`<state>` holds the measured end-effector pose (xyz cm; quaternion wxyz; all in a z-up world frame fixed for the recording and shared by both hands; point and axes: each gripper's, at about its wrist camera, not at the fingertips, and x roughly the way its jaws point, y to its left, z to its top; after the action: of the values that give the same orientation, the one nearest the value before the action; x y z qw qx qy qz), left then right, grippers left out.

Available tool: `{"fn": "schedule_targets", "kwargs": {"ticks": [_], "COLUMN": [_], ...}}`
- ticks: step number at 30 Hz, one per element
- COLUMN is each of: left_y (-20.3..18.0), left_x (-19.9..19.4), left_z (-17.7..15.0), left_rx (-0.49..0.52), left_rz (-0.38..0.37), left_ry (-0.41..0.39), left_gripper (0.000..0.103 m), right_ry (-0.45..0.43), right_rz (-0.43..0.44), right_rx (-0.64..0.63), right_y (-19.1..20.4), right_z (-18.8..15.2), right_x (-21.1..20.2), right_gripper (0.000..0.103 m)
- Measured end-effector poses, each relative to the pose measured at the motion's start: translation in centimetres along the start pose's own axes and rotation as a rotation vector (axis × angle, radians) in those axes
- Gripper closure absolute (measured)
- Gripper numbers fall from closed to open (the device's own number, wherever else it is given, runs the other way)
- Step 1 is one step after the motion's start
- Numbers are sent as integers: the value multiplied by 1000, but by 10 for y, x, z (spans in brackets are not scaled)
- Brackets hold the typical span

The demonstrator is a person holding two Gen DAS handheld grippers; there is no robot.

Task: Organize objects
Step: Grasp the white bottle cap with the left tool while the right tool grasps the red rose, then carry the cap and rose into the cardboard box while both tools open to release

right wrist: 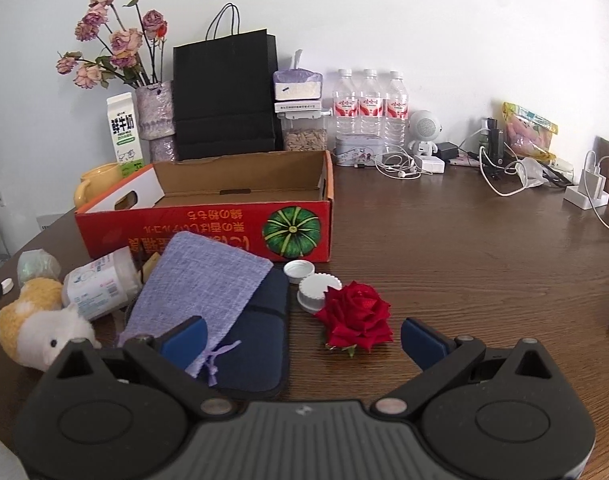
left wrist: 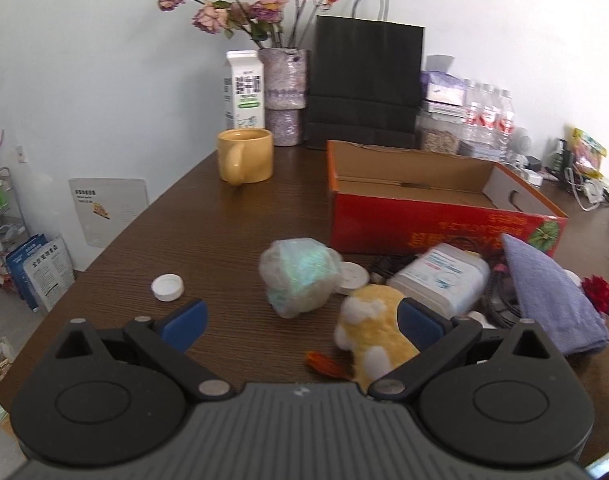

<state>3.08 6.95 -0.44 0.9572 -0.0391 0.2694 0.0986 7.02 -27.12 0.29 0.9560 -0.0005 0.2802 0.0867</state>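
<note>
- Hovering low over the near edge of the brown wooden table (left wrist: 224,216), the left gripper (left wrist: 300,320) has its blue-padded fingers (left wrist: 186,322) spread wide and holds nothing.
- Its right pad sits in front of a yellow and white plush toy (left wrist: 374,328) lying on the table; whether they touch cannot be told.
- Just beyond the gap lies a crumpled wad of iridescent plastic wrap (left wrist: 298,276), with a white bottle cap (left wrist: 167,287) to its left and a round white lid (left wrist: 352,276) just beside it on the right.
- A white plastic bottle (left wrist: 440,276) lies on its side right of the toy, next to a lilac cloth pouch (left wrist: 544,296).
- The right gripper (right wrist: 302,336) is also spread wide and empty, aimed level across the table toward the far wall.
- A red rose head (right wrist: 358,316) lies on the table between its fingers, touching neither.
- Its left pad (right wrist: 184,340) overlaps the lilac pouch in view; the pouch rests on a dark blue zip case (right wrist: 260,344).
- Two white caps (right wrist: 308,280) lie just beyond the rose.
- An open red cardboard box (right wrist: 208,232) with a pumpkin print stands farther back, its visible inside bare.
- A yellow mug (left wrist: 246,156), milk carton (left wrist: 244,88), vase of dried roses (left wrist: 286,96), black paper bag (left wrist: 364,80) and water bottles (right wrist: 368,104) line the far side.
</note>
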Motion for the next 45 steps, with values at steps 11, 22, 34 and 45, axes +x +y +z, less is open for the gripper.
{"fn": "schedule_targets", "kwargs": {"ticks": [11,22,34,45], "left_y": [44,76,92,87], "left_x": [39,86,102,95], "left_z": [4,6,8,10], "left_rx": [-38,-46,-62,-78], "left_rz": [142,234,205,197], "left_ry": [35,84,82,68], "left_gripper": [0,0,74,74], "right_ry": [31,68,82,59], "right_rz": [-55,-27,31,39], "right_rx": [-14,-22,-70,-46], "right_y": [-30,-44,-38,-41], "right_z": [2,3,9,10], "right_x": [38,71,82,77], "right_gripper": [0,20,50,63]}}
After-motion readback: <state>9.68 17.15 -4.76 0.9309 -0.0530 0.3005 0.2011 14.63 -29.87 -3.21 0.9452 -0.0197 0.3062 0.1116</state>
